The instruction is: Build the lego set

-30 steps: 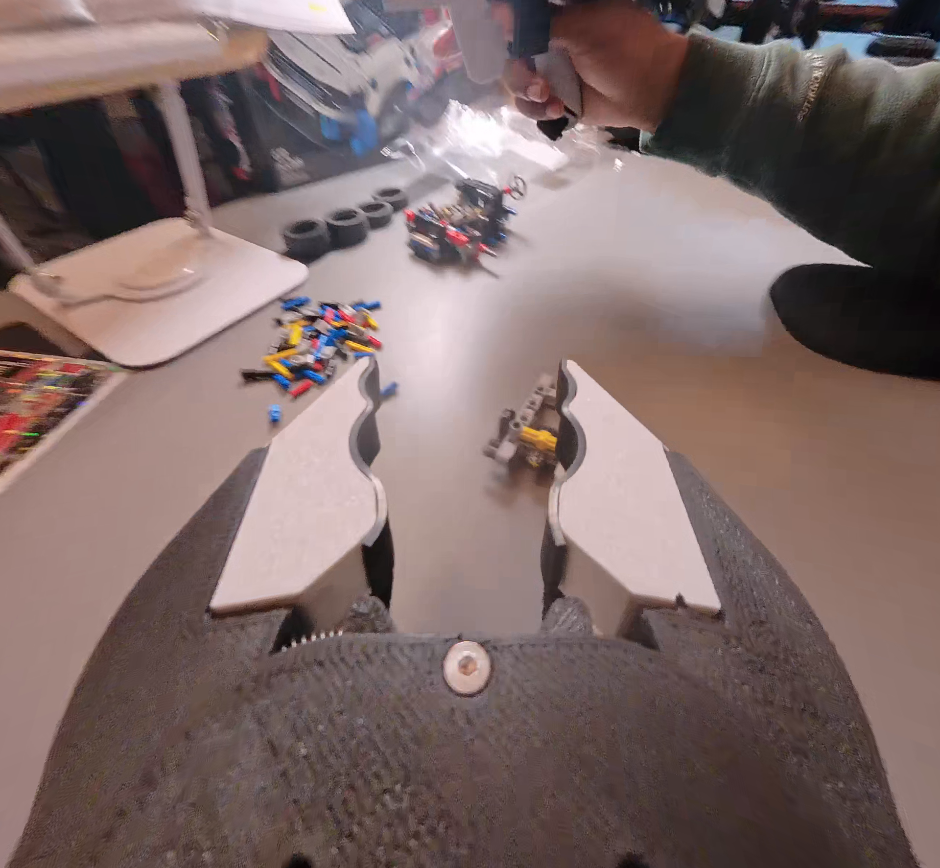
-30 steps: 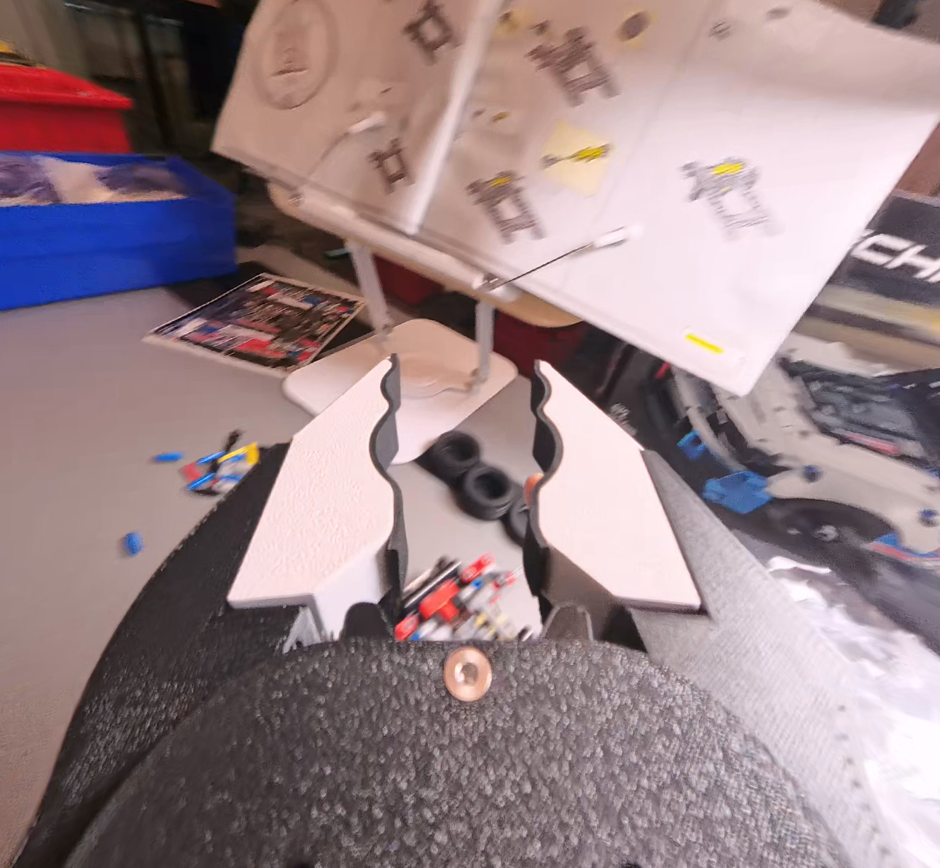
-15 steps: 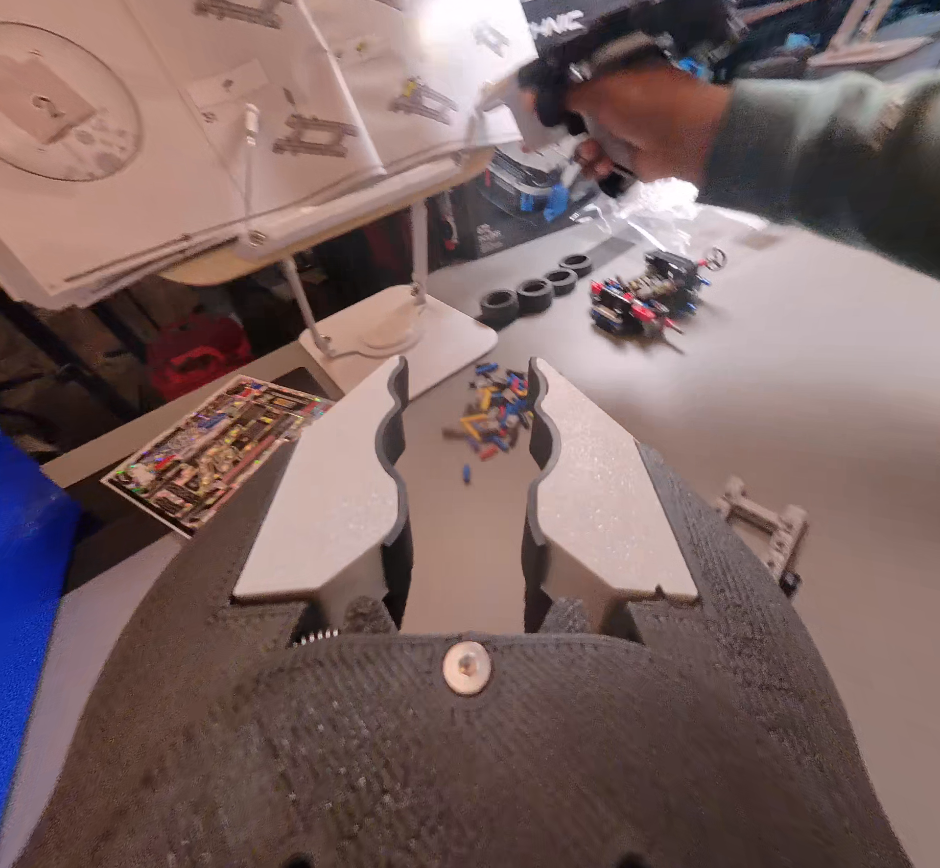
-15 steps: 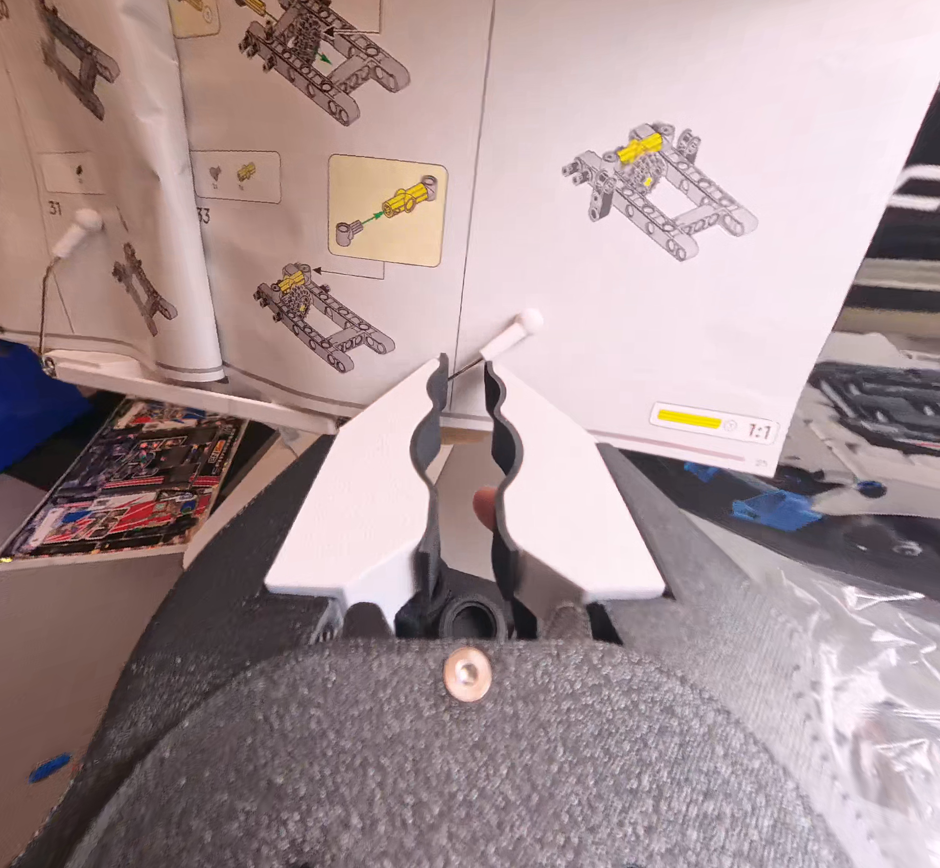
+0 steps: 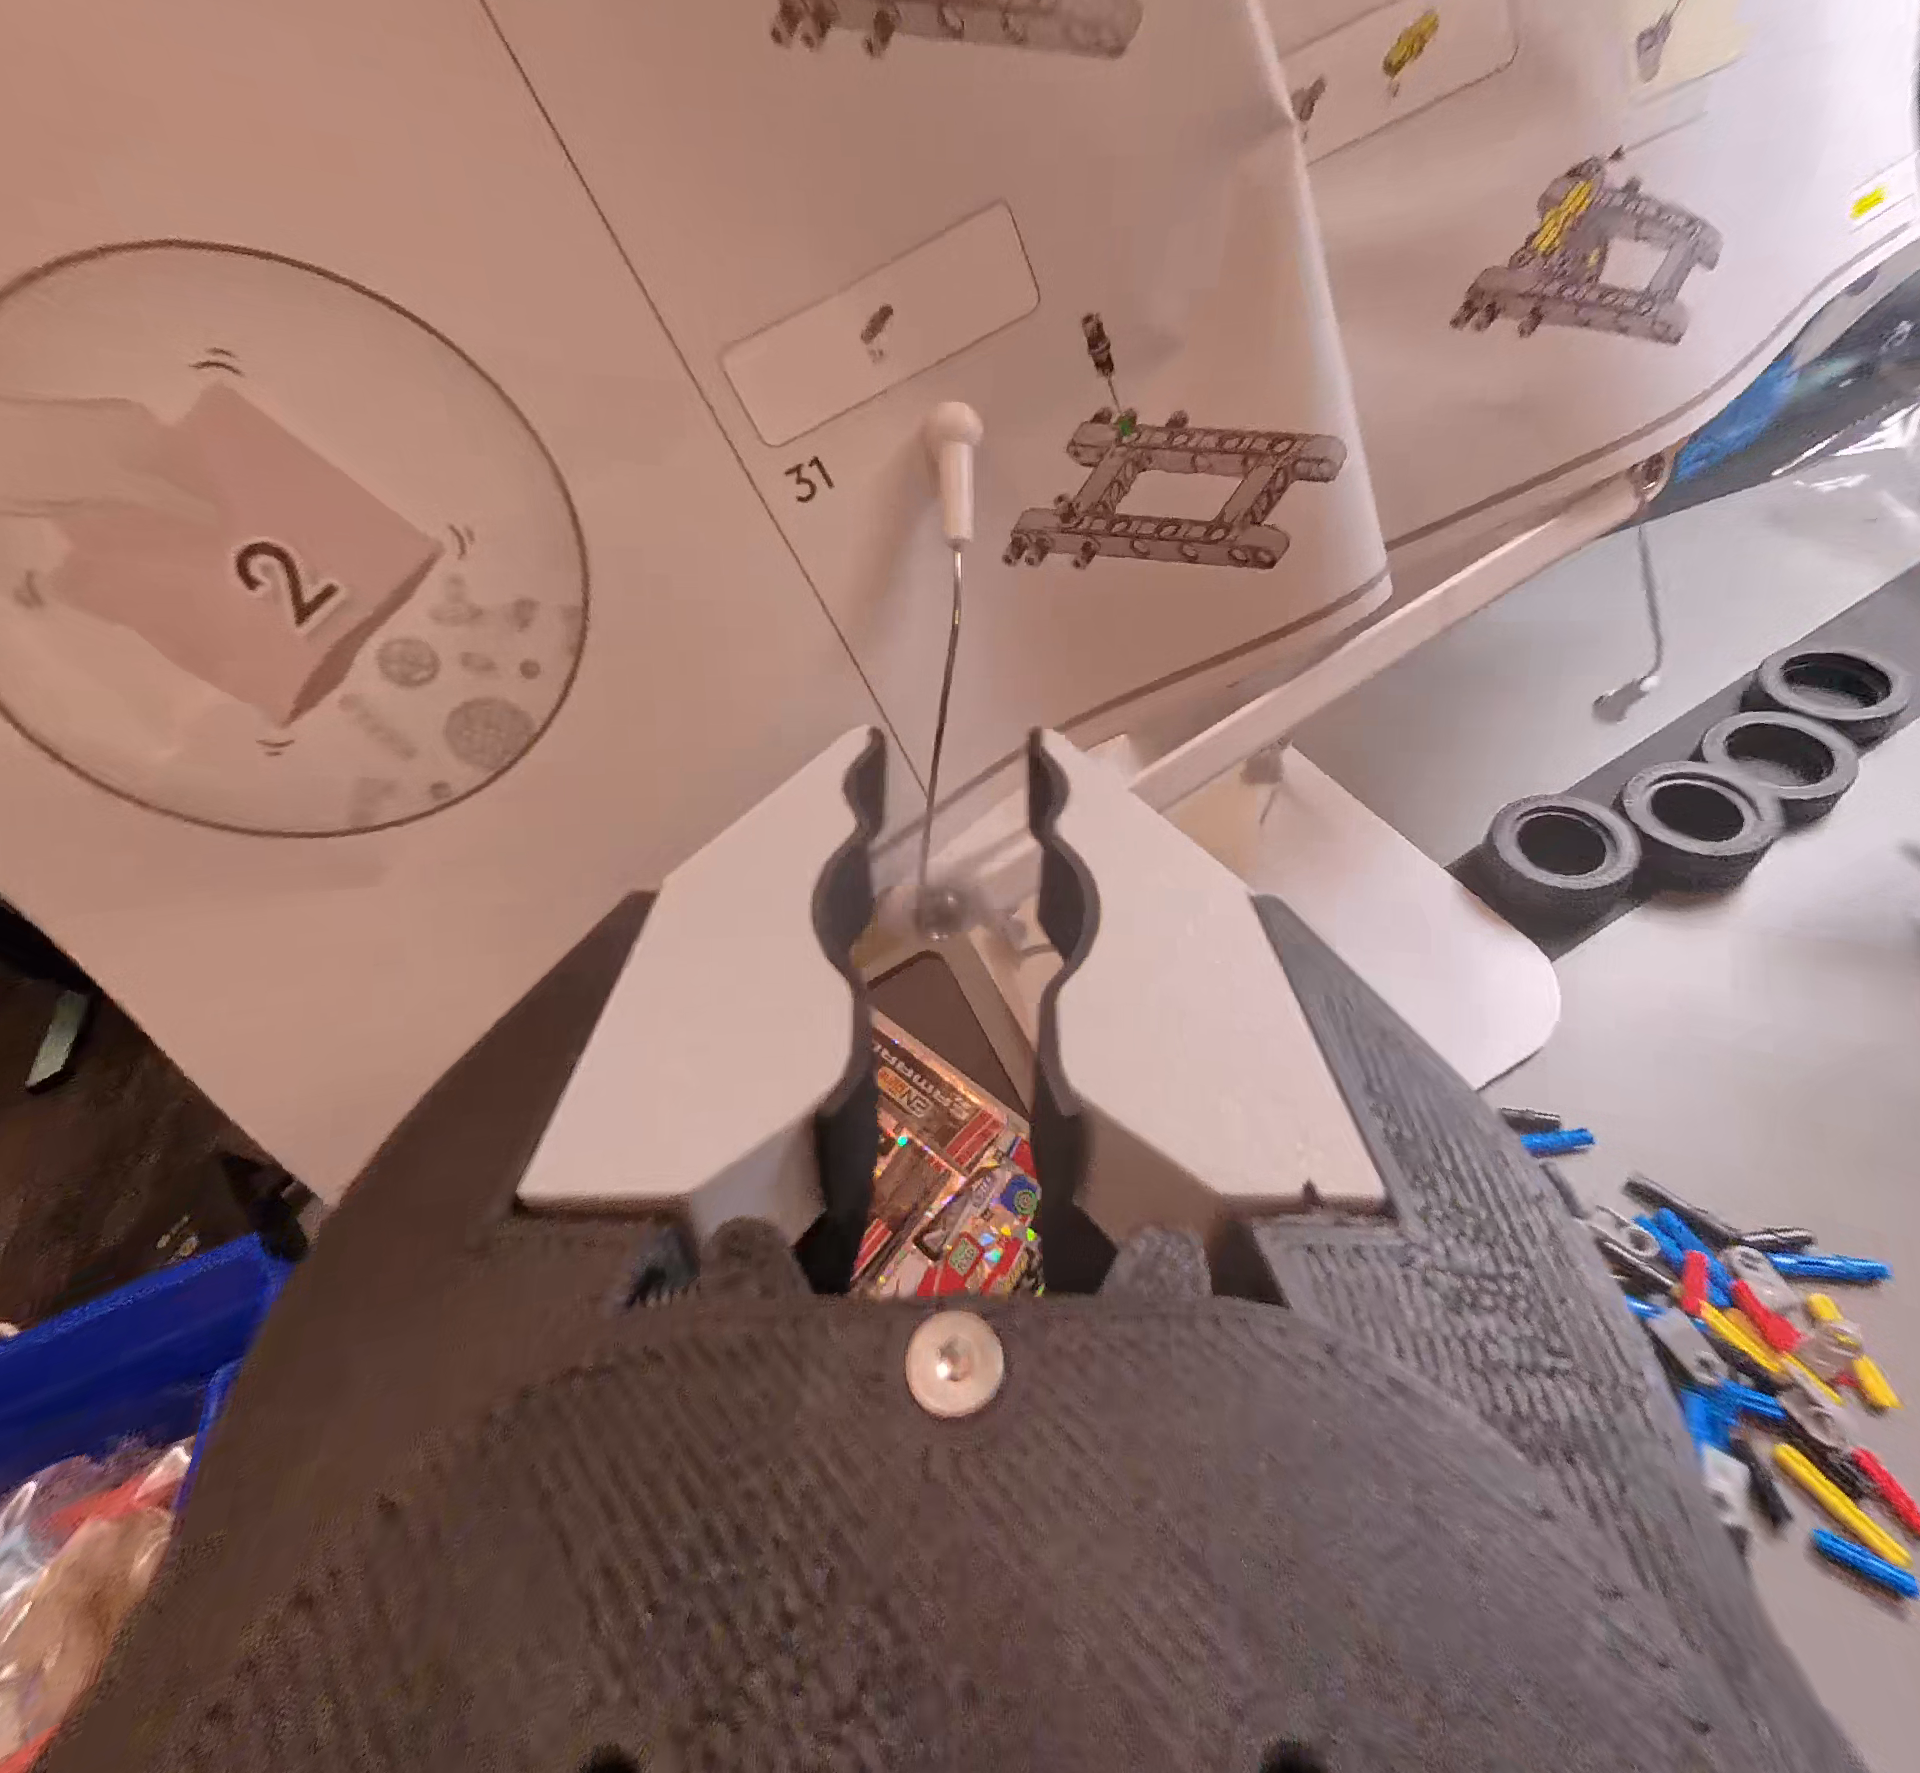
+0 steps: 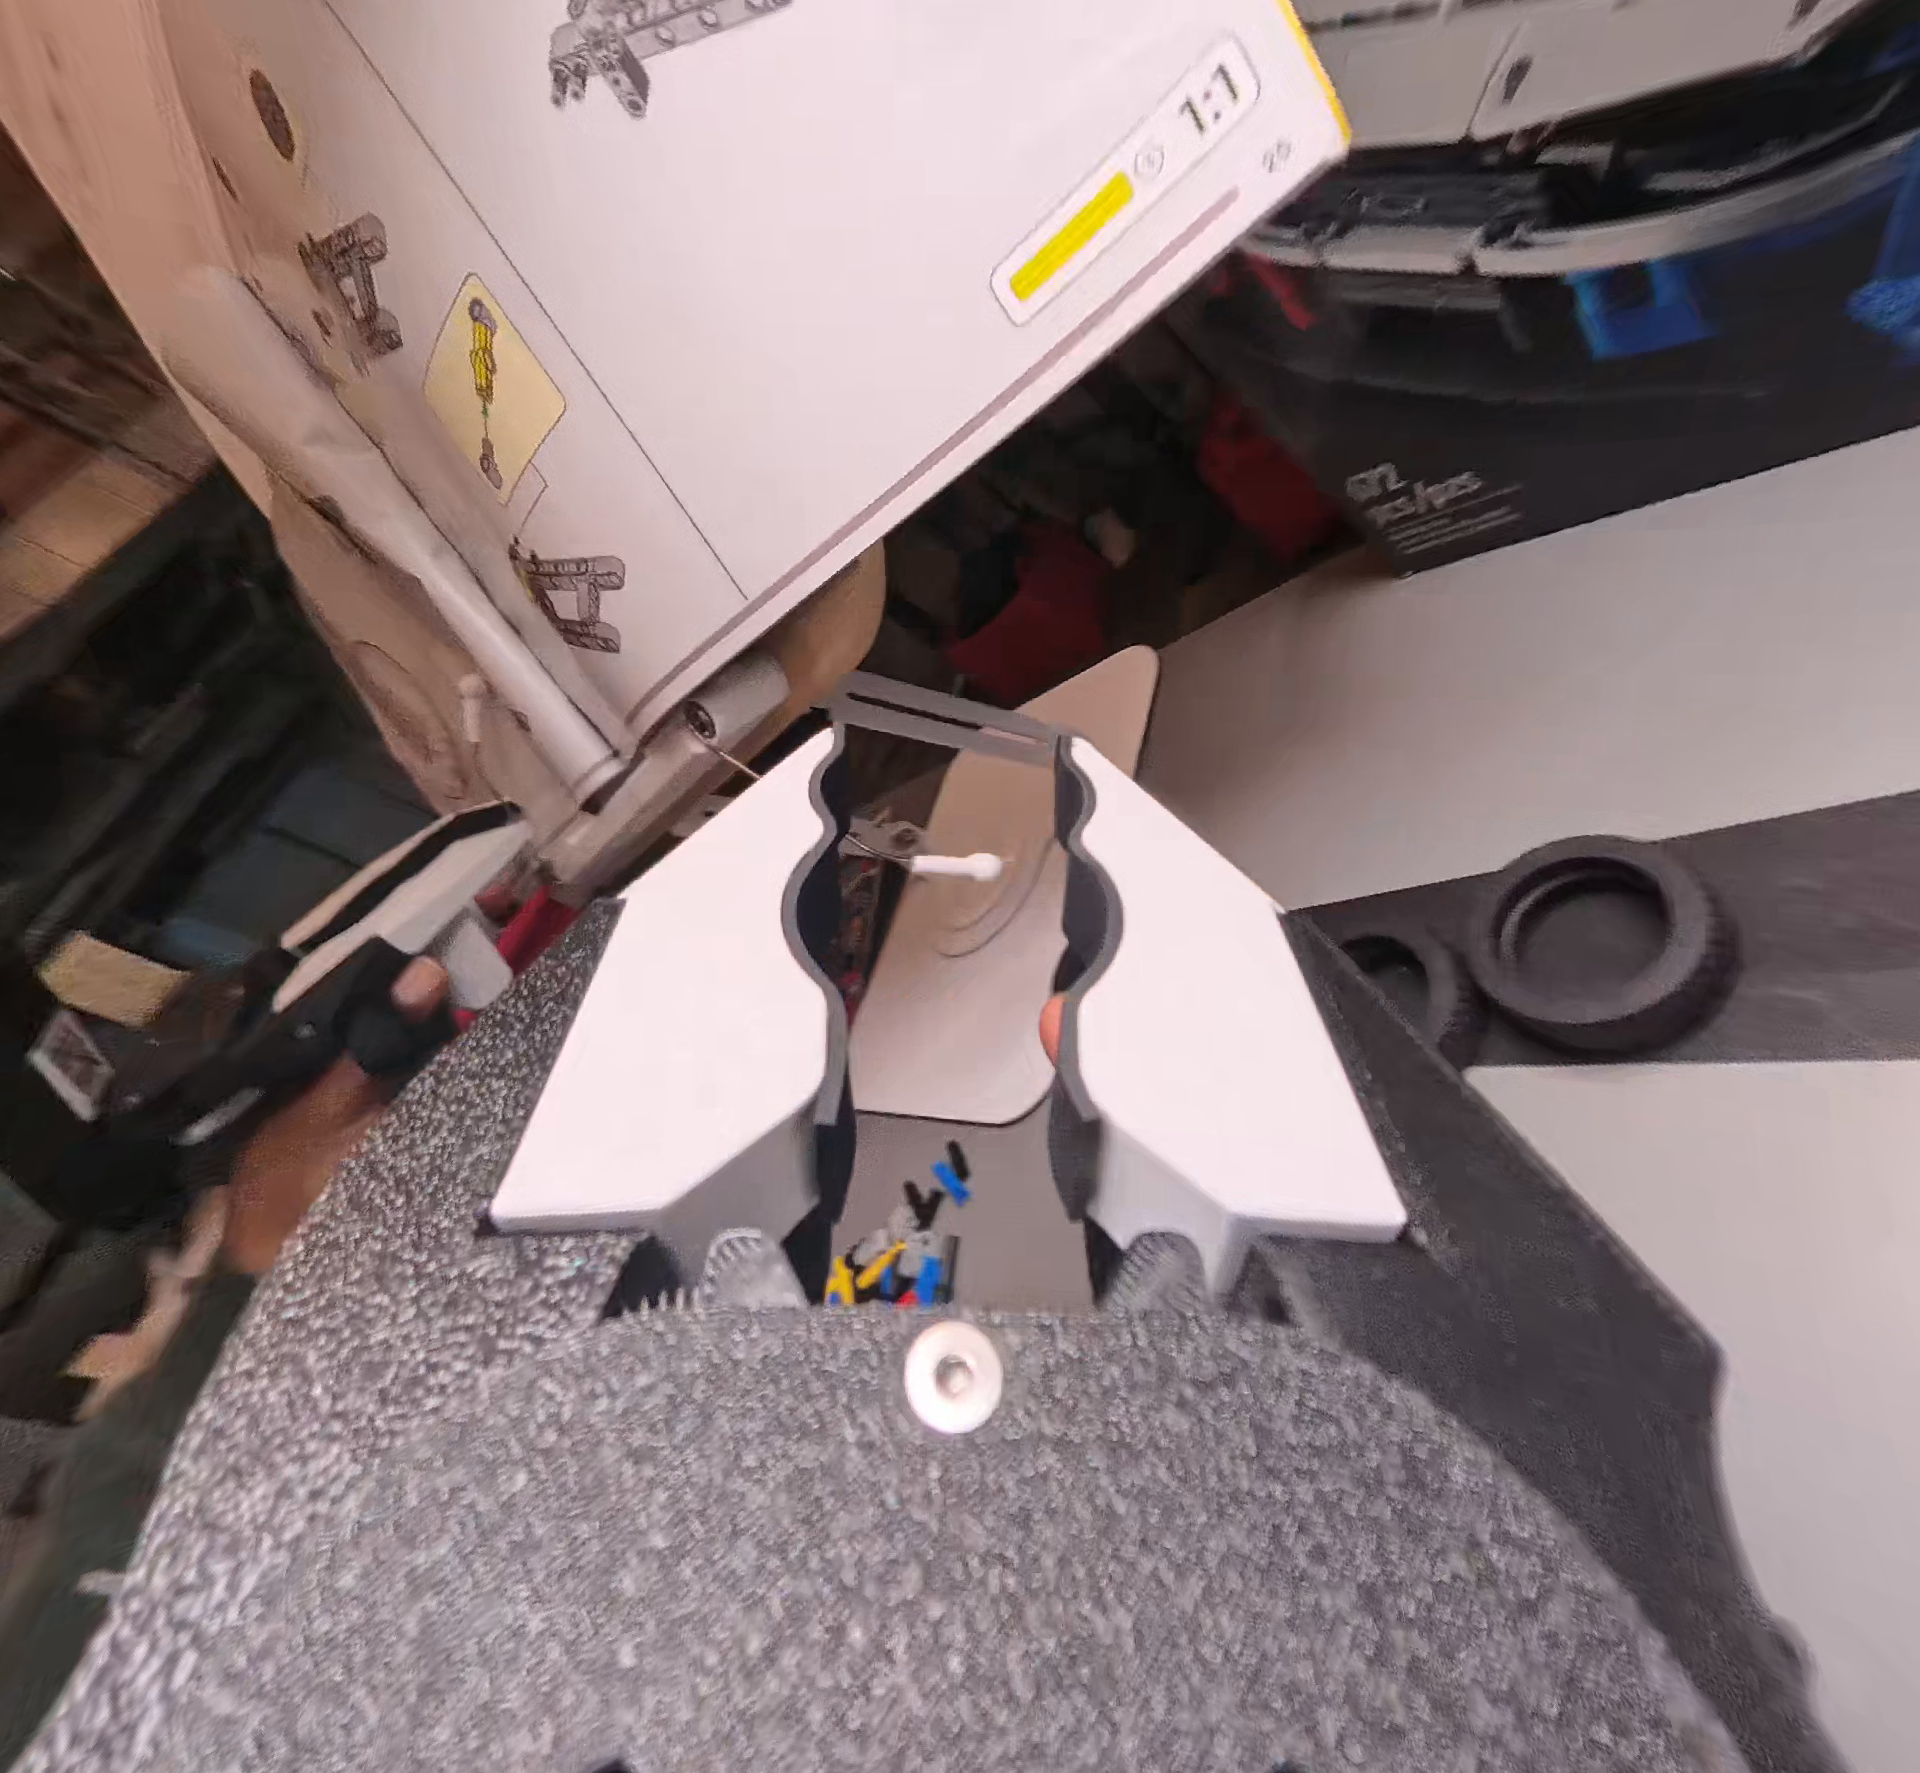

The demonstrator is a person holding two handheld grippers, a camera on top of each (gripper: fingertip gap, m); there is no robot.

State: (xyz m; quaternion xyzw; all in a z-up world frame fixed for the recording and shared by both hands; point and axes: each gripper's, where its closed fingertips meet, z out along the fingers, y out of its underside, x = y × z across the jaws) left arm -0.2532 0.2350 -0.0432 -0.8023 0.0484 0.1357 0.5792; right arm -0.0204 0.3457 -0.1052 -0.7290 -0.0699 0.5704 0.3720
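Observation:
The open instruction booklet (image 5: 727, 196) stands on a white stand. My left gripper (image 5: 951, 767) is open just below the left page. The wire page holder (image 5: 954, 476) with a white tip rises between its fingers and rests on the page. My right gripper (image 6: 951, 757) is open and empty under the booklet's right page (image 6: 831, 217). The right page holder (image 6: 956, 866) lies swung down off the page, seen between its fingers. The left gripper (image 6: 416, 892), held in a hand, shows at the left there. Loose pieces (image 5: 1766, 1360) lie on the table.
Three black tyres (image 5: 1683, 809) stand in a row right of the stand base (image 5: 1455, 944). A sticker sheet (image 5: 935, 1183) lies under the left gripper. A blue bin (image 5: 104, 1328) and a bag of parts (image 5: 62, 1567) are lower left. A black box (image 6: 1558, 435) stands behind. The grippers' ends are close to 25 cm from one another.
Both grippers swung from the table up to the booklet. The left jaws narrowed around the left page holder. The right jaws widened, and the right page holder dropped off the page.

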